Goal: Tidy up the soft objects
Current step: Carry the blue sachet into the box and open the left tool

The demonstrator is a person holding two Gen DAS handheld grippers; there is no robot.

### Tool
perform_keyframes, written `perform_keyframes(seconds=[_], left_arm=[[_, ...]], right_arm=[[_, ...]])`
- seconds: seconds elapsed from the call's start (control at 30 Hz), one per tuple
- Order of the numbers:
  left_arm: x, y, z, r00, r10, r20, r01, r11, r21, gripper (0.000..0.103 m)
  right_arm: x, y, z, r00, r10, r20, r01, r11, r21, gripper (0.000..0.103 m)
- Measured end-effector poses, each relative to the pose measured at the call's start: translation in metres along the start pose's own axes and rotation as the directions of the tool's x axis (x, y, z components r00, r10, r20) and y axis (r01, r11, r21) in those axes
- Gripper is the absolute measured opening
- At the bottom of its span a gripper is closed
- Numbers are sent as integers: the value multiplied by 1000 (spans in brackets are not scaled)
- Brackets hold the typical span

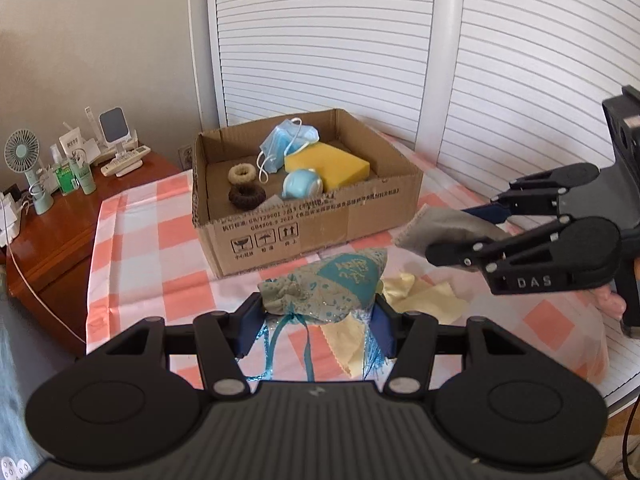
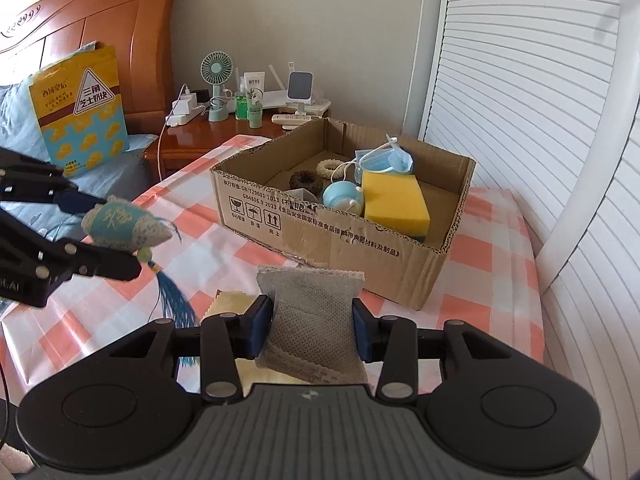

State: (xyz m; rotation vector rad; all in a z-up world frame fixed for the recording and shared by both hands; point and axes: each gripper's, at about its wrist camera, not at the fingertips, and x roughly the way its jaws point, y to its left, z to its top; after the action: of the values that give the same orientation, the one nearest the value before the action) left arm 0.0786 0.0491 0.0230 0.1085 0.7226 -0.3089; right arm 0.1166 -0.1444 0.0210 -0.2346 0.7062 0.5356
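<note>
Left tongs (image 1: 318,316) clamped on teal sachet (image 1: 332,284), bottom centre, tassel hanging; right tongs (image 2: 310,330) clamped on grey pouch (image 2: 312,320), bottom centre; both raised over checked desk (image 2: 224,248); beyond, mid-frame, cardboard box (image 2: 320,232) with yellow sponge (image 2: 394,202)

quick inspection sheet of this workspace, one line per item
surface: pink checked cloth over the table
job's things: open box holds sponge, mask, two hair rings, blue ball; yellow cloth lies on the table
clutter: fan, bottles, remote on nightstand
grippers: left gripper shut on sachet; right gripper shut on grey pouch, both lifted off the table
cables: white cable hangs off the nightstand
surroundings: louvred doors, bed headboard
</note>
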Motion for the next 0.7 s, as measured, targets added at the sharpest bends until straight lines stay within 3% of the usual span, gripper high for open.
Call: perform_keyframes(seconds=[0.13, 0.3, 0.57, 0.63, 0.67, 0.7], left_arm=[[1, 6, 29, 1000, 5, 30, -6, 1000, 25, 55], [13, 14, 72, 995, 62, 79, -67, 996, 63, 55], [79, 32, 136, 989, 125, 72, -129, 990, 48, 57], [99, 36, 143, 985, 158, 66, -161, 986, 35, 71], [111, 41, 145, 983, 174, 54, -175, 984, 20, 86], [120, 44, 146, 982, 184, 46, -185, 983, 4, 92]], right_arm=[[-8, -2, 3, 1000, 4, 17, -4, 1000, -5, 47], [-14, -6, 7, 1000, -7, 31, 7, 1000, -10, 47], [-21, -16, 14, 998, -29, 52, 30, 1000, -5, 47], [-23, -20, 16, 998, -34, 58, 34, 999, 2, 47], [-23, -22, 16, 998, -36, 60, 35, 999, 6, 47], [-23, -24, 17, 997, -37, 61, 37, 999, 9, 47]])
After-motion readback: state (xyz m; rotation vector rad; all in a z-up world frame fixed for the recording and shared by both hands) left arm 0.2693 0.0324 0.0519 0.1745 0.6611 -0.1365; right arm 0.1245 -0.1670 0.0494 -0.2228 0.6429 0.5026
